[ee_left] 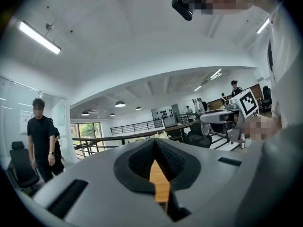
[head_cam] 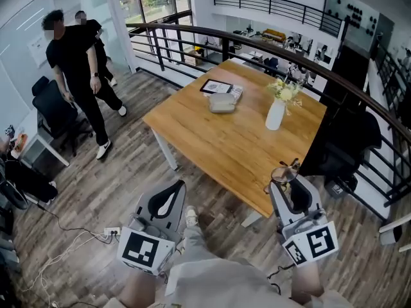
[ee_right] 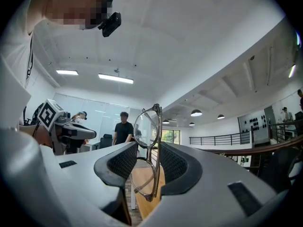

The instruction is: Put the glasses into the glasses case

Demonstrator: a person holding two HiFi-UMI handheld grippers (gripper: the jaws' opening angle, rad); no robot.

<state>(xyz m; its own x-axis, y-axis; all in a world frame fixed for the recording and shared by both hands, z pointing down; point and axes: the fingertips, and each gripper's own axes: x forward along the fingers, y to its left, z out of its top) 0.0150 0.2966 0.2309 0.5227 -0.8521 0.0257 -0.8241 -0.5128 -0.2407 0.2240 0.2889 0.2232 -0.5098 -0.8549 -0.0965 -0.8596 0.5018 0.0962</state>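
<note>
Wooden table (head_cam: 218, 140): ahead of both grippers. Left gripper (head_cam: 174, 188): jaws together, nothing between them. Right gripper (head_cam: 294, 185): jaws clamped on the glasses. Glasses case (head_cam: 223, 102): on the table's far side, apparently closed. Glasses (ee_right: 146, 126): held upright, well apart from the case.

Clear-frame glasses (ee_right: 147, 126) upright in right gripper (ee_right: 145, 157); grey case (head_cam: 222, 102) on table (head_cam: 212, 140).

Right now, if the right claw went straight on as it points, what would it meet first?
The way looks free: the right claw, holding the glasses, seems to point just over the table. Height is unclear; if lower, the table edge comes first.
</note>
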